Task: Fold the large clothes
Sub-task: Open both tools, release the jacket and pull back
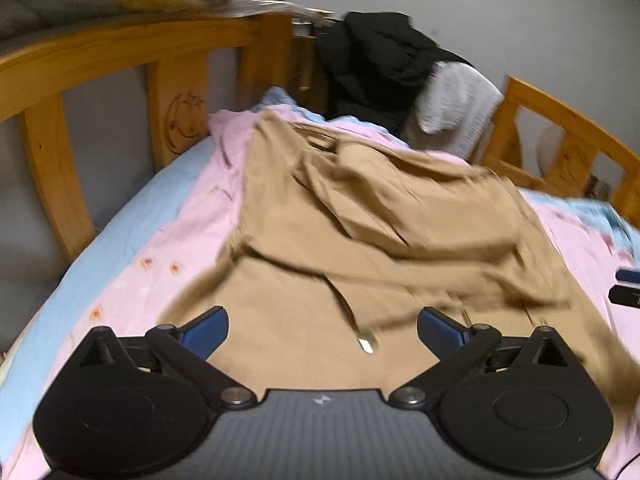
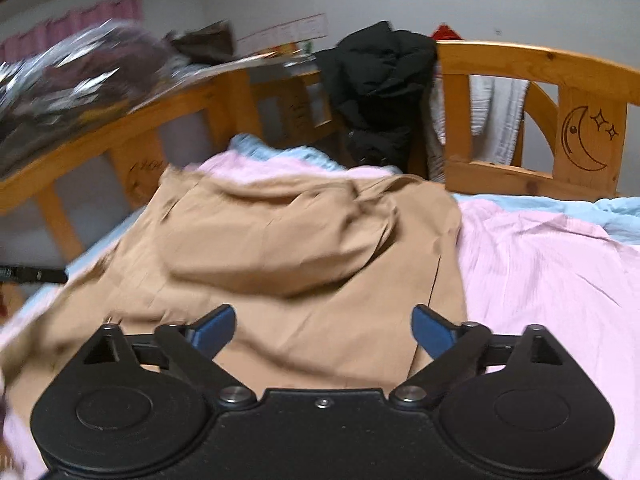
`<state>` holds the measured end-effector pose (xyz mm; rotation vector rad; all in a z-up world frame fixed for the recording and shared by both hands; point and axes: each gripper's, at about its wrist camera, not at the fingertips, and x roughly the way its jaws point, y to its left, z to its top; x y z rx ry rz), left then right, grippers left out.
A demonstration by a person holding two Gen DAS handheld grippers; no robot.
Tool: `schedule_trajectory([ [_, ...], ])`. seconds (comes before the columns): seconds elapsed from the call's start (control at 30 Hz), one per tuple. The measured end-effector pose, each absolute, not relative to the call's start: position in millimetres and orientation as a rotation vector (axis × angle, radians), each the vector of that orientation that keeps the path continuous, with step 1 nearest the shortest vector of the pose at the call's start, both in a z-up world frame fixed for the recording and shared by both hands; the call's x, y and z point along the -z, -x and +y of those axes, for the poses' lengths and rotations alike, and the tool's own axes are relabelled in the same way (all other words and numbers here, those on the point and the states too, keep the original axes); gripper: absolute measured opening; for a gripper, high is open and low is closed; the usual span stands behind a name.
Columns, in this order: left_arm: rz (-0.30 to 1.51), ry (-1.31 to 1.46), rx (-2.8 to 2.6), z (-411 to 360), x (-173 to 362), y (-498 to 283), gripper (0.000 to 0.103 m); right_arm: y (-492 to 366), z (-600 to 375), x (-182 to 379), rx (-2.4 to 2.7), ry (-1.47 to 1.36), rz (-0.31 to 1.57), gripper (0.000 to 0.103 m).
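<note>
A large tan hooded garment (image 1: 360,224) lies spread and partly folded on the pink sheet (image 1: 188,232), with a drawstring tip (image 1: 366,344) showing near its front. It also shows in the right wrist view (image 2: 288,248), hood bunched on top. My left gripper (image 1: 323,330) is open and empty, hovering over the garment's near part. My right gripper (image 2: 323,330) is open and empty over the garment's near right edge. The tip of the right gripper (image 1: 626,290) shows at the right edge of the left wrist view.
The bed has a wooden rail (image 1: 120,52) on the left and far side (image 2: 532,60). A black garment (image 1: 380,64) and a white towel (image 1: 456,104) hang at the far corner. Clutter (image 2: 80,76) lies beyond the left rail. Pink sheet (image 2: 552,280) lies to the right.
</note>
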<state>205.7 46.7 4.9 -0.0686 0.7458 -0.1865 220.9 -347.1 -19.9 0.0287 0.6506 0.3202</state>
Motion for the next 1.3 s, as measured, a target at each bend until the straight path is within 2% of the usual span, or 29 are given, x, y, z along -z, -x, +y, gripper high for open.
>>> schedule_trajectory([
  [0.37, 0.770, -0.036, 0.348, 3.8, 9.8, -135.6, 0.102, -110.2, -309.3, 42.3, -0.380, 0.270, 0.738, 0.102],
  [0.7, 0.798, -0.084, 0.425, -12.3, 25.3, -110.9, 0.102, -98.2, -279.1, 83.0, -0.478, 0.464, 0.886, 0.102],
  [1.0, 0.794, -0.077, 0.455, -22.5, 21.9, -109.0, 0.102, -95.2, -273.9, 89.3, -0.405, 0.542, 0.833, 0.101],
  [1.07, 0.773, -0.096, 0.484, -28.1, 20.1, -103.9, 0.102, -94.0, -275.4, 86.7, -0.389, 0.553, 0.804, 0.090],
  [1.1, 0.763, -0.113, 0.502, -32.2, 18.9, -100.7, 0.102, -92.2, -275.2, 84.7, -0.396, 0.554, 0.788, 0.079],
  [1.13, 0.757, -0.130, 0.517, -35.8, 18.2, -98.3, 0.102, -89.9, -274.8, 83.0, -0.410, 0.556, 0.776, 0.073],
  [1.3, 0.750, -0.175, 0.581, -54.0, 20.6, -91.4, 0.102, -76.0, -261.0, 87.3, -0.474, 0.673, 0.742, 0.054],
])
